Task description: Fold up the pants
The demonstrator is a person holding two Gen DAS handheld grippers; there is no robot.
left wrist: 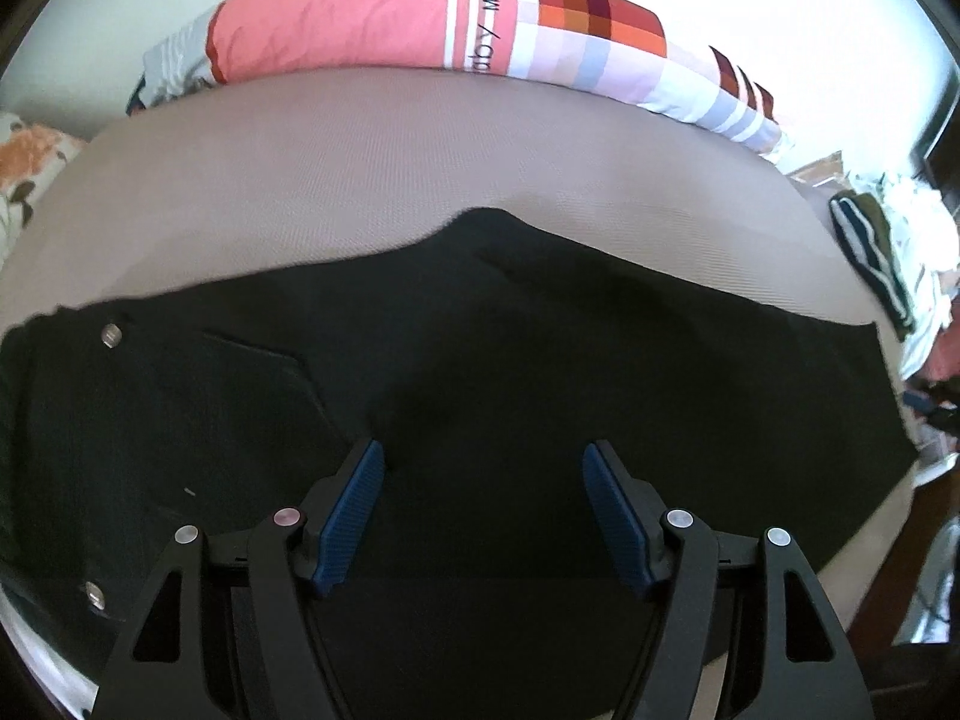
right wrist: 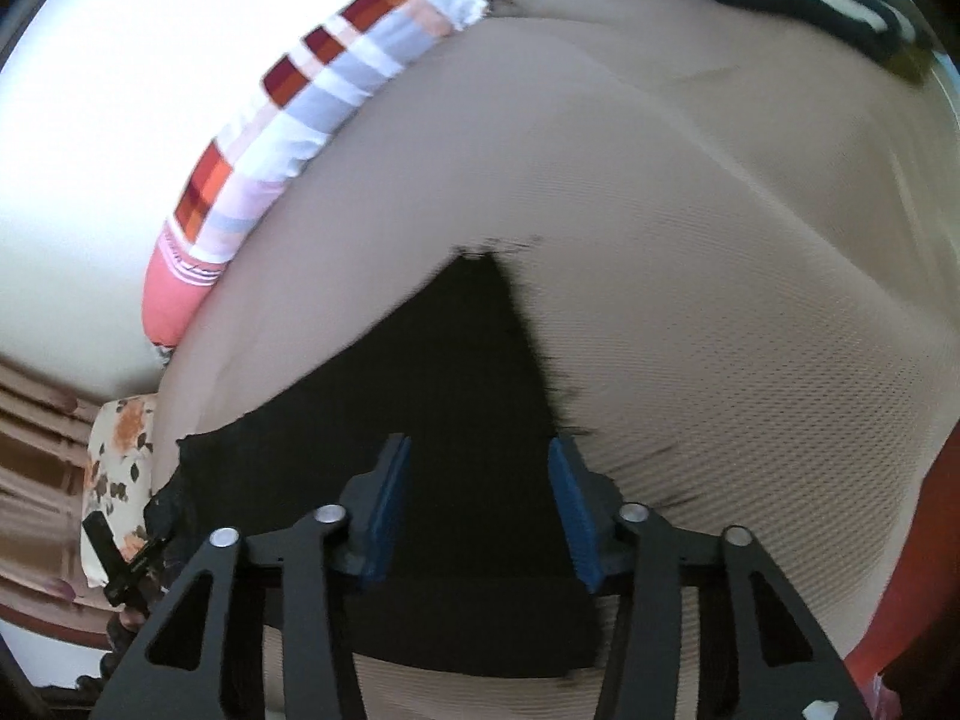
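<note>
The black pants lay spread flat across the taupe mattress cover of the bed, running from the far left edge of the left wrist view nearly to the right, with a metal button shining near the waist at the left and a pocket seam just beside it. The left gripper hung over the middle of the dark cloth, its blue fingers standing wide apart; the pants lay beneath and between them, and nothing was pinched. Whether the tips touched the fabric could not be told. Beyond the pants, along the far side of the bed, sat a pink and checked quilt, and off to the right a striped dark garment rested on a pile of clothes.

Over in the right wrist view the picture was smeared with blur. A floral pillow showed at the left, and a frayed corner of the pants came to a point out ahead on the mattress cover. The right gripper stood above that end of the cloth, its blue fingers at a narrower, partly closed gap, with black fabric lying below and between them, the right-hand one close to the frayed edge. No fold of cloth was seen clamped between the pads.
</note>
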